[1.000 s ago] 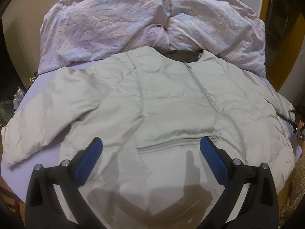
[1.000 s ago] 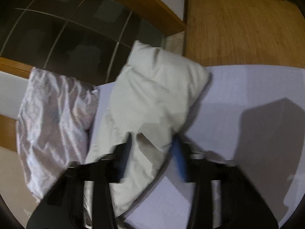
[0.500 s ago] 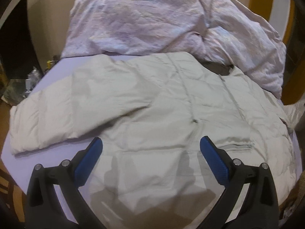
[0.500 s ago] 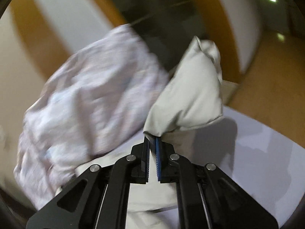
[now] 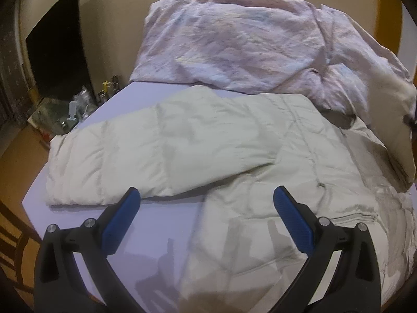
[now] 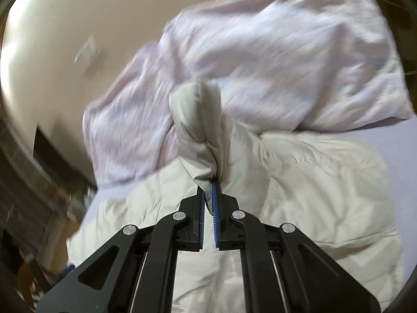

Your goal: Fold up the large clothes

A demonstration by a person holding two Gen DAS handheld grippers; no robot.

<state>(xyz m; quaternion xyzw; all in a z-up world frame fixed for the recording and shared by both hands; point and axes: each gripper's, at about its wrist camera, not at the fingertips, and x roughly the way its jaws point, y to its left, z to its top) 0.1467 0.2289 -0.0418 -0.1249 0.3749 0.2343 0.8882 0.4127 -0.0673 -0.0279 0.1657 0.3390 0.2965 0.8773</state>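
A pale cream padded jacket [image 5: 260, 161] lies front up on the lilac bed sheet [image 5: 156, 216]. One sleeve [image 5: 130, 161] lies spread out to the left. My left gripper [image 5: 206, 203] is open and empty, hovering over the jacket's lower part near that sleeve. My right gripper [image 6: 208, 185] is shut on the other sleeve [image 6: 199, 127] and holds its end up above the jacket body [image 6: 299, 187]. That raised sleeve also shows in the left wrist view [image 5: 398, 120], at the right edge.
A crumpled pink-white duvet [image 5: 247, 41] lies along the far side of the bed, also in the right wrist view [image 6: 273, 52]. Small bottles and clutter [image 5: 78, 109] stand on the floor by the bed's left edge. The wall is behind the duvet.
My right gripper has shut on the sleeve, lifted it and swung it over the jacket body. My left gripper has shifted left, bringing the spread-out sleeve into view.
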